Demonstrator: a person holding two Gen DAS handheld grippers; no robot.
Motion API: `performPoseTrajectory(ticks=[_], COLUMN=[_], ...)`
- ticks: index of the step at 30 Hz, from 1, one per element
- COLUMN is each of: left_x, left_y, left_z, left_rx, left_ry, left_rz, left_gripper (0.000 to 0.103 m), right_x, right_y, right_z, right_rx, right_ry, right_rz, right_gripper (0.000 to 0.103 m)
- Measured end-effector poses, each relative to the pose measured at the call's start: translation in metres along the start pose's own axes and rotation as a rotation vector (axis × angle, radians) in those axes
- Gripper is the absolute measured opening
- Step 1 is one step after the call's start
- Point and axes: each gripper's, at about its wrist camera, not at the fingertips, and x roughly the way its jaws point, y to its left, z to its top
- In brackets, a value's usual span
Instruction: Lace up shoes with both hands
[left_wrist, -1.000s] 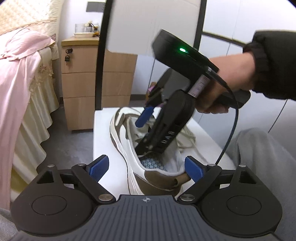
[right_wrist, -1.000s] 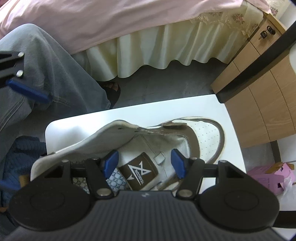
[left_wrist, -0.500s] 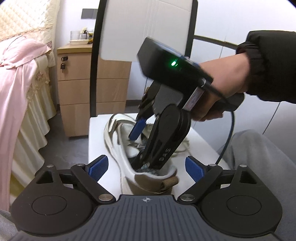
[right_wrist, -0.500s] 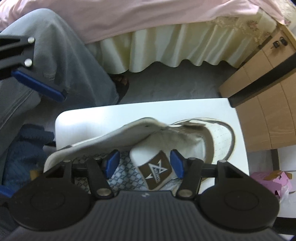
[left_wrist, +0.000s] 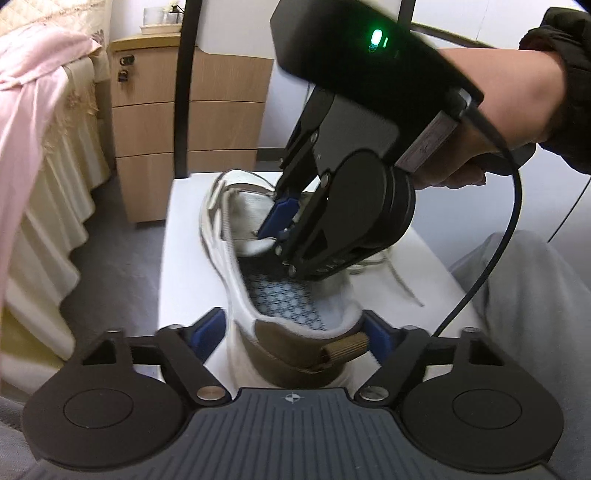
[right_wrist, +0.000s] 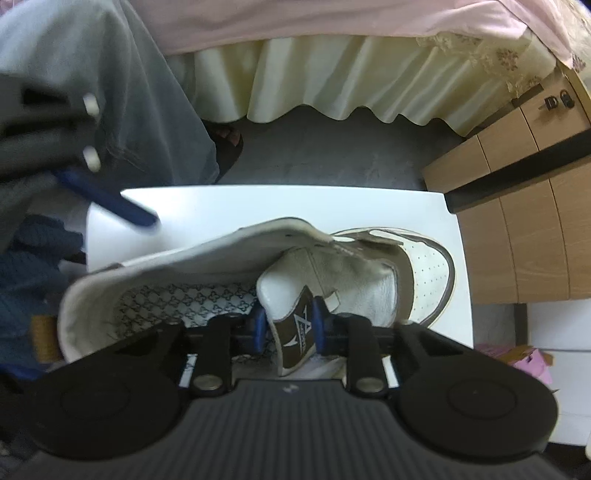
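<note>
Shoe (right_wrist: 424, 266) on white table (right_wrist: 258, 203). Right gripper (right_wrist: 286, 326) just closed, pinching tongue (right_wrist: 291, 299); logo label unreadable. Left gripper (left_wrist: 293, 332) narrowing, straddling heel (left_wrist: 291, 354), apparently not yet pressing

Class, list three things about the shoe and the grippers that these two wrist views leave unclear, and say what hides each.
1. Left wrist view: the shoe front and eyelets, hidden behind the right gripper.
2. Left wrist view: the lace, blurred and partly covered; its path is unclear.
3. Right wrist view: the left gripper, blurred and cut off by the edge.
</note>
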Motion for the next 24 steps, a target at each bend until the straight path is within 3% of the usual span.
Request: performPoseTrajectory(ticks=[12, 15, 16, 24], left_x=[0.002, 0.001, 0.000, -0.014], left_y=[-0.002, -0.003, -0.004, -0.005], left_z=[0.002, 0.002, 0.002, 0.004], left_rx=[0.014, 0.024, 0.027, 0.021], left_ry=[0.006, 0.002, -0.002, -0.077], left_rz=[-0.003, 0.012, 0.016, 0.028], left_gripper=[0.077, 0.079, 0.079, 0.080], right_x=[0.000, -0.004, -0.008, -0.067], right_y=[0.005, 0.008, 0.007, -0.010], right_z=[-0.003, -0.008, -0.011, -0.052], right_rx=[0.074, 0.113, 0.147, 0.541], right_ry=[-0.031, -0.066, -0.091, -0.388], right_rz=[0.025, -0.003, 0.005, -0.010], right_gripper=[0.023, 0.033, 0.037, 0.037])
